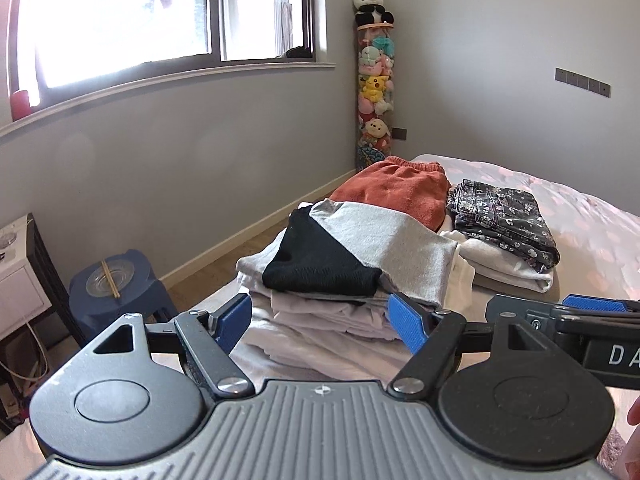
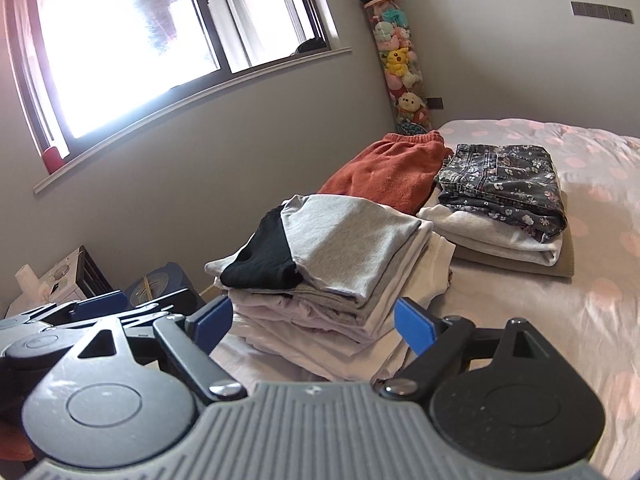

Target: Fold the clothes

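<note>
A folded grey and black top (image 1: 360,252) (image 2: 320,240) lies on a stack of pale folded clothes (image 1: 320,320) (image 2: 304,320) at the bed's near left edge. My left gripper (image 1: 320,320) stands open just in front of that stack, with nothing held between its blue pads (image 1: 406,322). My right gripper (image 2: 314,324) is also open before the same stack, its pads (image 2: 416,326) clear of the cloth. Each gripper shows at the edge of the other's view: the right gripper (image 1: 592,308) and the left gripper (image 2: 100,308).
Behind the stack lie an orange garment (image 1: 396,192) (image 2: 384,172) and a floral denim piece (image 1: 504,220) (image 2: 504,184) on folded white items. The bed (image 2: 560,300) has a pink-dotted cover. A blue stool (image 1: 116,296) with a glass bowl and a white cabinet (image 1: 20,276) stand left. A tube of plush toys (image 1: 374,92) fills the corner.
</note>
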Motion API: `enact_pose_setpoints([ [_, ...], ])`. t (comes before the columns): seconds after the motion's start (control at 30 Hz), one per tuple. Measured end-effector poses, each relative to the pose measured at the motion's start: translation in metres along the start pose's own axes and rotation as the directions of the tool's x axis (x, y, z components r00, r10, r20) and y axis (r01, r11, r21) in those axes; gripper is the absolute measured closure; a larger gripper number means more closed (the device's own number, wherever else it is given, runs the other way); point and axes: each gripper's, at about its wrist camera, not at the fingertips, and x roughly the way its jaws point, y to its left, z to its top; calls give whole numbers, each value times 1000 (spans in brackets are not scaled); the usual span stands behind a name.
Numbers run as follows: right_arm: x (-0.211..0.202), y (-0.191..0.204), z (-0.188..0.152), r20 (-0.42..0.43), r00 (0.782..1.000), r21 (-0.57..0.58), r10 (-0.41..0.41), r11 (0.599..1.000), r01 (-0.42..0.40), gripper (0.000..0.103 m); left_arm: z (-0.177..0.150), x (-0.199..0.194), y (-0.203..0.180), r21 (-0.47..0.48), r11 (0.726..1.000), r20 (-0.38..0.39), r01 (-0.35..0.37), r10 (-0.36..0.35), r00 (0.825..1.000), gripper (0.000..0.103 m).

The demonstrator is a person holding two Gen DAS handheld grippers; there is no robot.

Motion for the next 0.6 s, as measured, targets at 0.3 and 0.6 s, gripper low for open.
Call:
enact_pose_setpoints([
  [0.3,-22,8,-18,11,1000,-7,-7,1000,7,14,-12,-24,0,18,1000,8,-12,12,1000,29],
  [0.6,-39,6,-24,30,999,-5,-27,1000,27,14,-14,-35,-8,45,999,22,-2,1,1000,29],
])
